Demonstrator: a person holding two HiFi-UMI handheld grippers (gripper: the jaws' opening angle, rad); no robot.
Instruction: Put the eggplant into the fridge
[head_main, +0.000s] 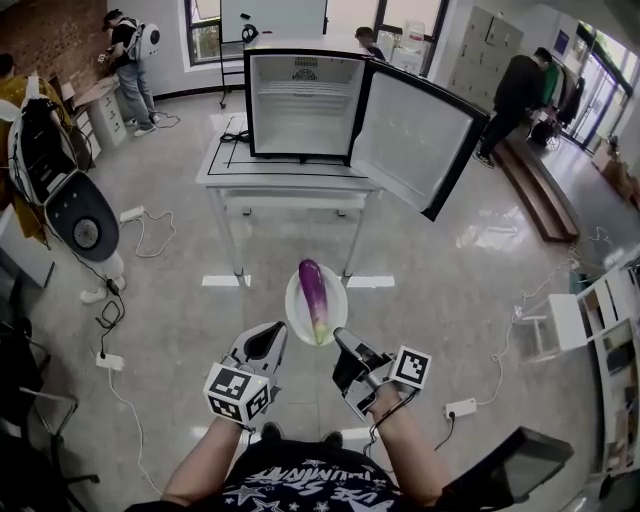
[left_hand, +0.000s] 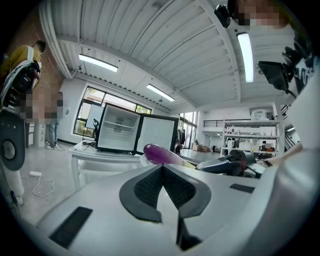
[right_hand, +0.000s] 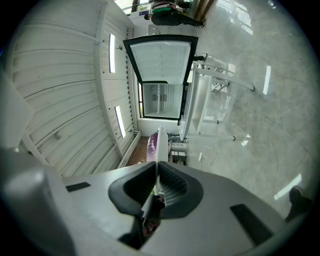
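Head view: one eggplant (head_main: 313, 293) lies on one white plate (head_main: 338, 298), held above the floor, well short of one open fridge (head_main: 300, 100) on the tabletop (head_main: 225, 165). Right gripper view alone shows the right tongs (right_hand: 156, 172) clamped on the plate's rim, seen edge-on. Left gripper view: left tongs (left_hand: 162, 172) pressed together, empty, beside the plate.

bright from ceiling strip lights (left_hand: 246, 56); glare on floor (head_main: 480, 240); fisheye-bent edges, corners seemingly dark
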